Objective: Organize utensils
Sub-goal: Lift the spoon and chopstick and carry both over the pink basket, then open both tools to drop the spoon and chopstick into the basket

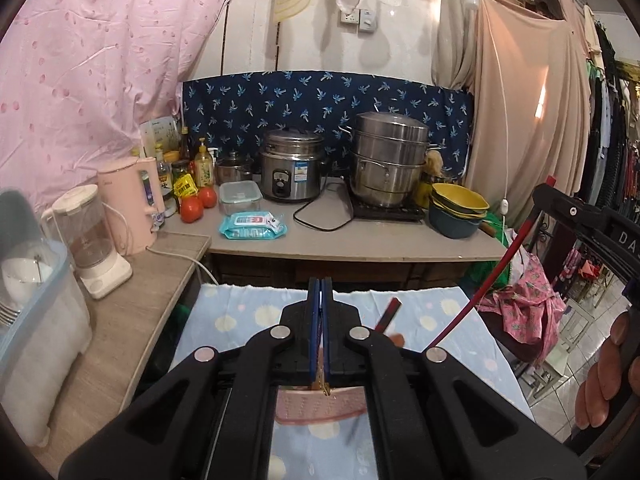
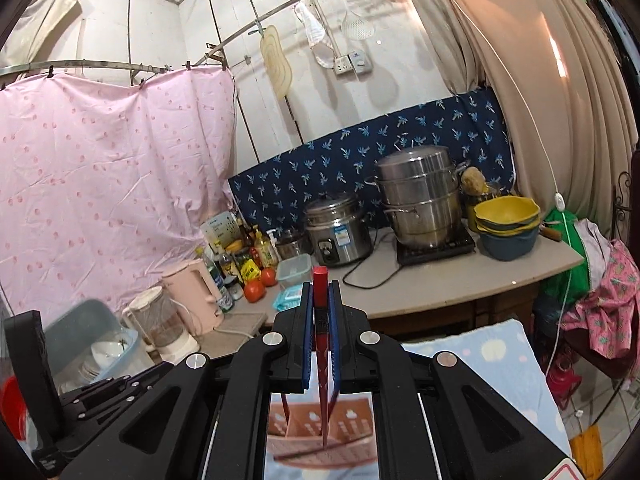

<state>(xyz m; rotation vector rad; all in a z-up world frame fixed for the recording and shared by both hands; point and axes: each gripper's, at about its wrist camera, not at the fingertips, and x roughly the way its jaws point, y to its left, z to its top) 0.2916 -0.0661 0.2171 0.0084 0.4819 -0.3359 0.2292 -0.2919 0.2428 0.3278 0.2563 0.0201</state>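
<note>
**Carry the chopstick level, drop it tip-first**

The right gripper [image 2: 321, 304] is clenched on a red chopstick [image 2: 321, 340]: the stick runs between the blue pads, blunt end poking out past the fingertips, thin tip hanging down over the pink holder [image 2: 316, 432] below. The left gripper [image 1: 320, 300] is pressed shut too; something small and yellowish shows at the base of its pads, but I cannot tell what it is. In the left view the right tool [image 1: 592, 224] sits off to the side with the stick slanting down from it. The holder rests on the blue dotted cloth [image 2: 500, 356]; a second red stick seems to stand in one slot.

My advice: keep the grip firm, line the tip over a slot, lower it in, and only then release. Keep both tools apart to avoid clashing.
</note>
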